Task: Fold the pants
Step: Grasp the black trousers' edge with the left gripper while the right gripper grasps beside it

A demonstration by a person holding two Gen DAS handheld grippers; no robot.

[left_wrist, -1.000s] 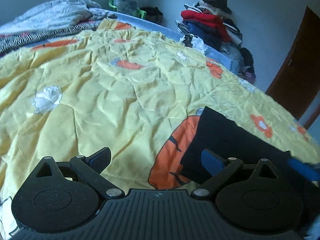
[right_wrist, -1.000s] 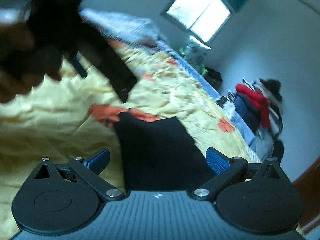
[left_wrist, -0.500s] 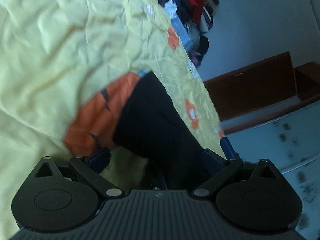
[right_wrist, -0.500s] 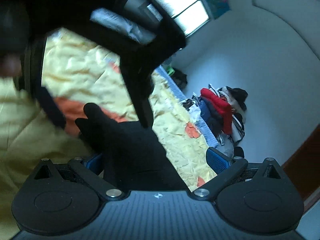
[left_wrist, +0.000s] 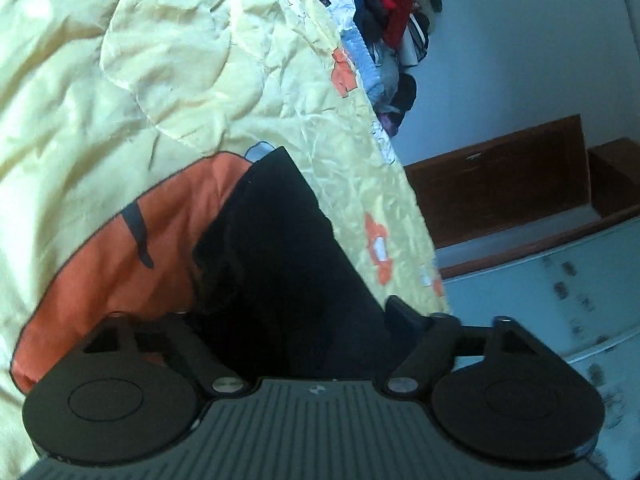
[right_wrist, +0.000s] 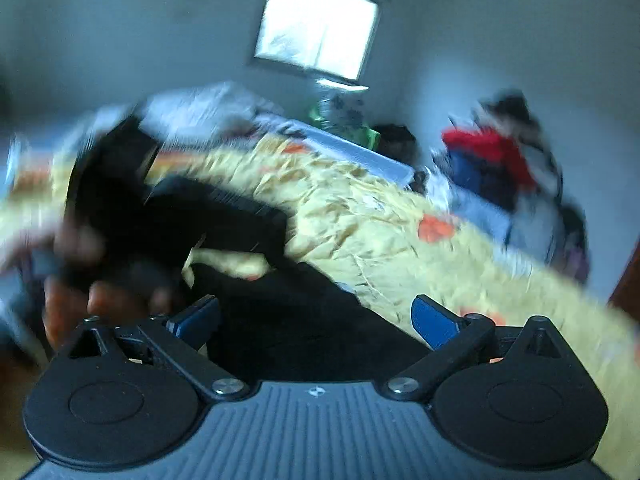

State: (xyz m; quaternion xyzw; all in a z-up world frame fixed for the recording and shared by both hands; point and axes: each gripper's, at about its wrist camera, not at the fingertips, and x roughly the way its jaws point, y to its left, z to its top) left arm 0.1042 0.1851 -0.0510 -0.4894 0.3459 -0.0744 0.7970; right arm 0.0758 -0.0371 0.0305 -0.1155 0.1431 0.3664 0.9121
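Observation:
The black pants lie folded on the yellow quilt, reaching under my left gripper. Its jaws are wide apart, one on each side of the fabric, with nothing clamped. In the blurred right wrist view the pants lie between the blue fingertips of my right gripper, which is open. The left gripper and the hand holding it show as a dark blur at the left, over the pants.
A pile of clothes is stacked beyond the bed's far edge, also in the right wrist view. A brown door and pale floor lie past the bed's right edge. A window is on the far wall.
My left gripper has dropped and tilted towards the pants, which now fill the space between its jaws. My right gripper has swung and levelled; its view is motion-blurred.

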